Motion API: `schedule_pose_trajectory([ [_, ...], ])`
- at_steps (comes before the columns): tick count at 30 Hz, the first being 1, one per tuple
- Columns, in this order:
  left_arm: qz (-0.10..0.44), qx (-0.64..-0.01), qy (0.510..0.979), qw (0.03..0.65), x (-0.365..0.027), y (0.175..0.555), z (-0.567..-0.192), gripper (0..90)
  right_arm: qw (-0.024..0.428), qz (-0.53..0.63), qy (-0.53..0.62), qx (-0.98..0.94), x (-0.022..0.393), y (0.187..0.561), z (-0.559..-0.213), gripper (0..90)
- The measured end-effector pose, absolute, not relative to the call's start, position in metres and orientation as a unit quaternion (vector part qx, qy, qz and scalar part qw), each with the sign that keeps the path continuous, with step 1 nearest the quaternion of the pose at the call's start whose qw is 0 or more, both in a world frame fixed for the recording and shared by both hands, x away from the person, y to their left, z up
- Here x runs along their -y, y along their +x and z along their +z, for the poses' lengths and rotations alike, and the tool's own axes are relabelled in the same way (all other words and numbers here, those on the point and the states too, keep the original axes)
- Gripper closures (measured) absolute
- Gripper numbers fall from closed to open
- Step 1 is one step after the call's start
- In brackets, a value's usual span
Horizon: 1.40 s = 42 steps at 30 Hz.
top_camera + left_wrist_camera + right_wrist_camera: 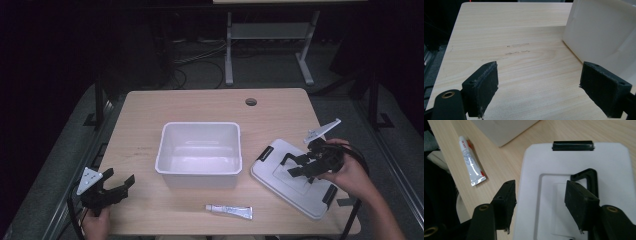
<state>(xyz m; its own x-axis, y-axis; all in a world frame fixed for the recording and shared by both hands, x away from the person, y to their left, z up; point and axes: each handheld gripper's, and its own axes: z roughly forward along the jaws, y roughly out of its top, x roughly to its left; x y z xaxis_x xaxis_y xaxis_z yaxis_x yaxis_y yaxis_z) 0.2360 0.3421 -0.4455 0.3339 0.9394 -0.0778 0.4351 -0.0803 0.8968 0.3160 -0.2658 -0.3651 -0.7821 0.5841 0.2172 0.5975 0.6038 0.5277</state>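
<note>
Work: it looks like packing a box and putting its lid on.
Box: the white box (199,152) sits open in the middle of the desk (150,107). Nothing is inside it yet.
Lid: the white lid (280,165) with black clips lies flat on the desk, just right of the box. It is off the box.
Right tongs: the right tongs (298,165) hang just over the lid. Their pads are apart and nothing is pinched between them. In the right gripper view the tongs (540,202) are spread above the lid's middle (576,165).
Left tongs: the left tongs (119,184) wait near the front left corner of the desk, spread wide and holding nothing. In the left gripper view the box wall (599,35) is near the right pad.
Tube: a small tube (229,211) lies at the front edge of the desk, in front of the box. No tongs touch it.
Done: I think the lid is off and set down.
Left to do: probably the tube goes in the box, then the lid goes back on.
In the way: nothing blocks the tube or the box top.
</note>
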Motion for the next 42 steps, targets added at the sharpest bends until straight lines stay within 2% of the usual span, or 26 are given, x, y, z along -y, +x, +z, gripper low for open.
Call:
schedule_pose_trajectory([
  [25,0.280,-0.505,0.679,0.454,-0.342,0.235,-0.445,14.0,0.030,-0.309,-0.289,0.906,0.229,0.278,-0.390,35.8],
  [42,0.282,-0.504,0.679,0.453,-0.343,0.235,-0.445,14.0,0.041,-0.312,-0.261,0.913,0.201,0.271,-0.401,33.6],
])
